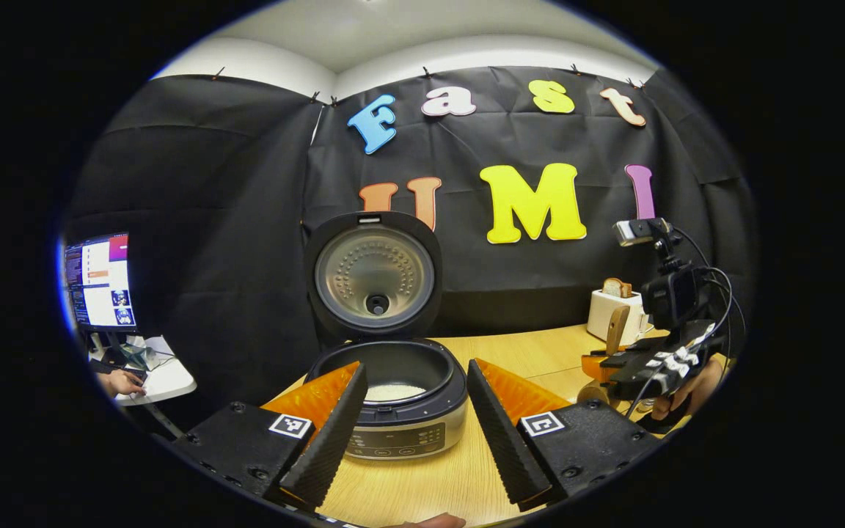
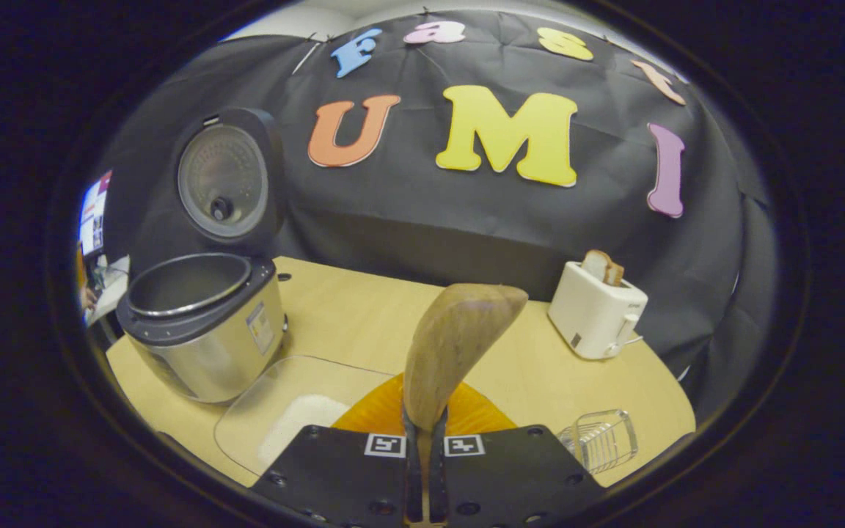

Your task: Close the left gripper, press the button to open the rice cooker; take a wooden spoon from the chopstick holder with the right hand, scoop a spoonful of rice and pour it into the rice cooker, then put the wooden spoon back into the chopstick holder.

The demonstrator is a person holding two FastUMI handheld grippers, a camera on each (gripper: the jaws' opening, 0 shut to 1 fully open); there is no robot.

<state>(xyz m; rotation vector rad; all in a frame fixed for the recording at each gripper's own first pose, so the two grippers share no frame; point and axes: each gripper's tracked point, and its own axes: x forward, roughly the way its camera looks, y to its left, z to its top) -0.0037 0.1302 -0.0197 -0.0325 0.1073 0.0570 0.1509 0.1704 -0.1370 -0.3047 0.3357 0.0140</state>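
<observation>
The rice cooker (image 1: pixel 400 422) stands on the table with its lid (image 1: pixel 375 275) raised, and white rice lies in its pot (image 1: pixel 393 392). My left gripper (image 1: pixel 415 433) is open just in front of it, the cooker showing between the fingers. My right gripper (image 2: pixel 425 429) is shut on the handle of the wooden spoon (image 2: pixel 452 345), whose bowl stands upright. In the right gripper view the cooker (image 2: pixel 202 330) is at the left. Below it, a clear container (image 2: pixel 298 418) holds white rice. A clear chopstick holder (image 2: pixel 598 440) sits low on the right. In the left gripper view a hand holds the right gripper (image 1: pixel 657 363) with the spoon (image 1: pixel 617 330).
A white toaster (image 2: pixel 597 308) with a slice of bread stands at the back right of the wooden table (image 2: pixel 364 308). A monitor (image 1: pixel 98 282) and a person's hand (image 1: pixel 123 381) are off the table's left side. Black cloth closes the back.
</observation>
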